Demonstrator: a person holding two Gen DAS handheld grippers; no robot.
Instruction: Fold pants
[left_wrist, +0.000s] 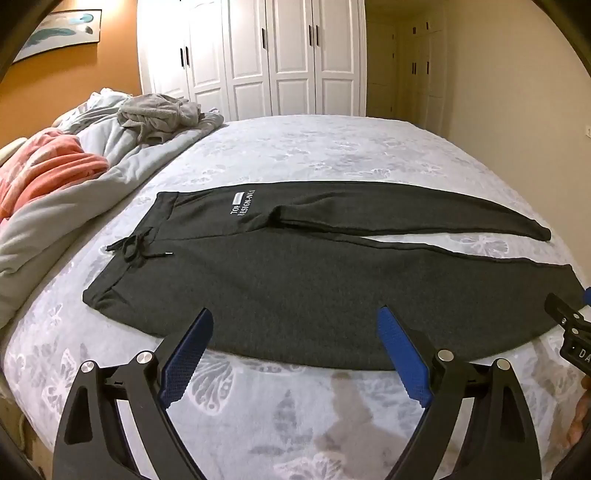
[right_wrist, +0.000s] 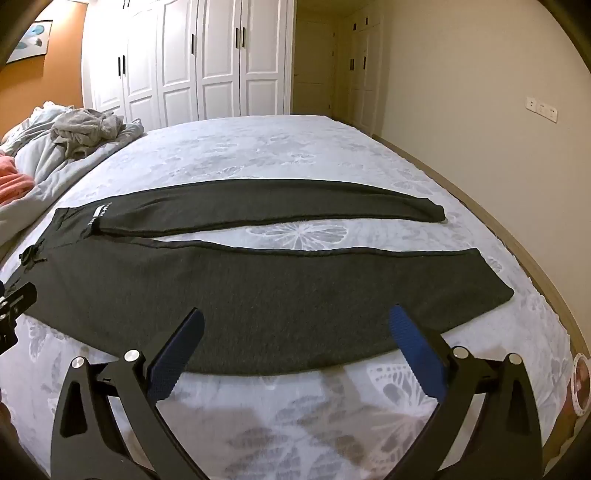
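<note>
Dark grey sweatpants (left_wrist: 295, 280) lie flat across the bed, waistband and drawstring (left_wrist: 136, 249) to the left, both legs spread apart to the right. White lettering marks the far hip. My left gripper (left_wrist: 295, 317) hovers open above the near leg's edge close to the waist, nothing between its blue pads (left_wrist: 400, 354). In the right wrist view the same pants (right_wrist: 258, 295) stretch out, cuffs at the right. My right gripper (right_wrist: 295, 317) stands open over the near leg's edge toward the cuff, holding nothing.
The bed (left_wrist: 314, 147) has a pale floral sheet. A bunched quilt with a pink blanket (left_wrist: 48, 166) and grey clothes (left_wrist: 159, 110) lies at the left. White wardrobes (left_wrist: 251, 55) stand behind. The bed's right edge (right_wrist: 517, 236) drops to the floor.
</note>
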